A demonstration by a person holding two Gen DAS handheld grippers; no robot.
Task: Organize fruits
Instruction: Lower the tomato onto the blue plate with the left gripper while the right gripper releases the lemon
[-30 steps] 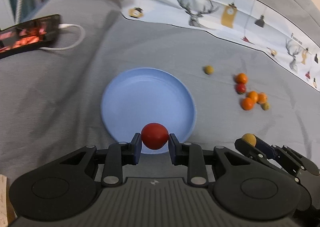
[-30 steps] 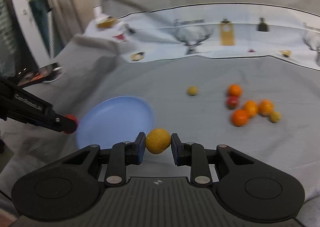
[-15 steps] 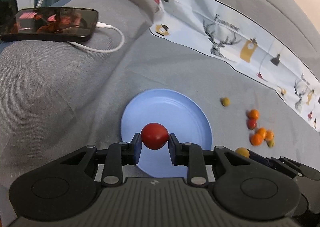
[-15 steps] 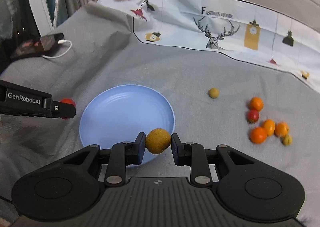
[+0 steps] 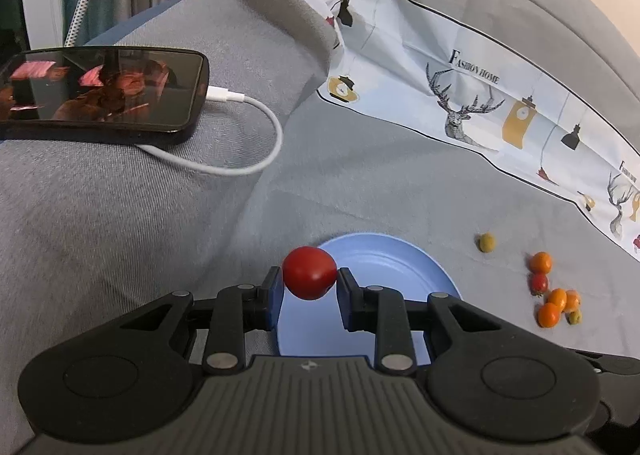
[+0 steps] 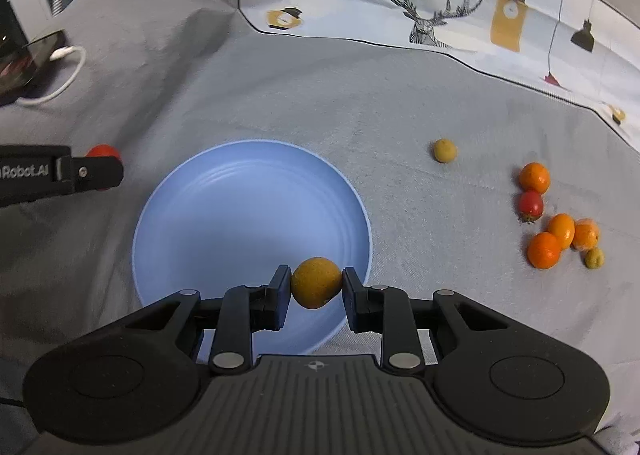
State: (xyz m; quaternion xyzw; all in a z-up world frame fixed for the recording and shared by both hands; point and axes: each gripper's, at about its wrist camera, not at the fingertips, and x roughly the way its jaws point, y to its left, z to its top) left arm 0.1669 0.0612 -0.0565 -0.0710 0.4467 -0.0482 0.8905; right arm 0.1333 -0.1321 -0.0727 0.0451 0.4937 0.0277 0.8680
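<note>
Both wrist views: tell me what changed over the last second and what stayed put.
Both grippers rose and tilted to look down on the blue plate. The right gripper carried its yellow fruit over the plate's near rim. The left gripper drew back to the plate's left edge with its red tomato. Nothing was let go. The plate and the loose fruits stayed put, as did the phone.

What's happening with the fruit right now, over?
Left gripper shut on red tomato. Right gripper shut on yellow fruit, over the blue plate. Plate bare, nothing blocking.
</note>
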